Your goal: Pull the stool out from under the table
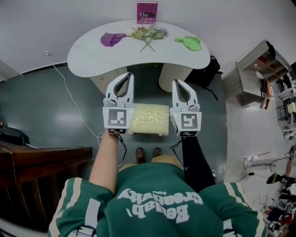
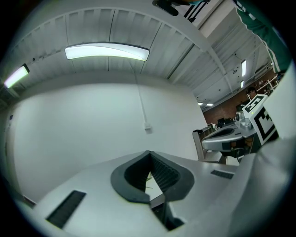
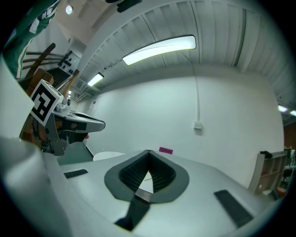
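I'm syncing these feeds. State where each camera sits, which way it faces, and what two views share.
Head view: on the person's head, facing steeply down at table, stool, left tongs and right tongs; jersey and forearm show.
Left gripper view: on the left tongs, facing along shut jaws to the wall; right tongs at right.
Right gripper view: on the right tongs, likewise wallward; left tongs at left.
Shared: pink book in head and right gripper views.

Right claw (image 3: 148,152), jaws together
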